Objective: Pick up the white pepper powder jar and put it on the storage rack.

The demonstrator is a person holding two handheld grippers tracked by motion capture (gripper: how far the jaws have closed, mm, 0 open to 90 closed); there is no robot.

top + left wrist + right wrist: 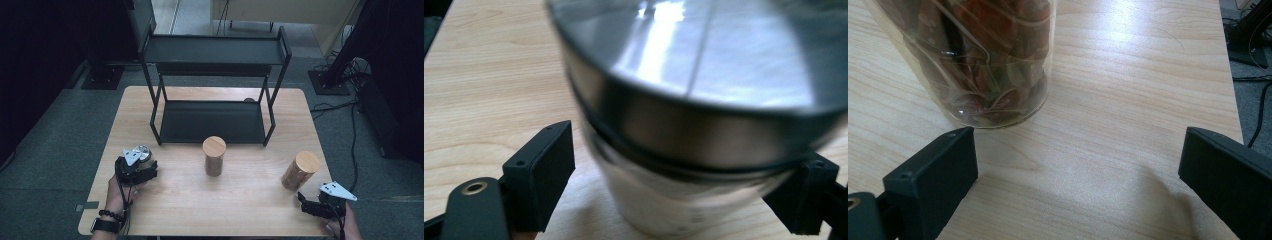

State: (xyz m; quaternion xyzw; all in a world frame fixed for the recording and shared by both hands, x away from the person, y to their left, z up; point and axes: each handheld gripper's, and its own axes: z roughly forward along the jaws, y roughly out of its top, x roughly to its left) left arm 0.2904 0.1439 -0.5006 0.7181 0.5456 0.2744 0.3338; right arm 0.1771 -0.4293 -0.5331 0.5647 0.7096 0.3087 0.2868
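Note:
A jar with a shiny metal lid [141, 151] stands on the wooden table [240, 200] at the left. My left gripper [140, 161] reaches around it from the near side. In the left gripper view the jar [704, 100] sits between the jaws; the right pad [806, 200] is at its side, and a thin strip of table shows between the left pad [546, 177] and the glass. At the right stands a wooden-lidded jar [300, 170] of reddish-brown contents [983, 60]. My right gripper [305, 201] is just short of it, open, with bare table between the jaws [1078, 165].
A second wooden-lidded jar [214, 156] stands mid-table, in front of a black two-tier metal rack [212, 122] at the back. The table's right edge and cables on the floor [1253, 65] lie close beside the right gripper.

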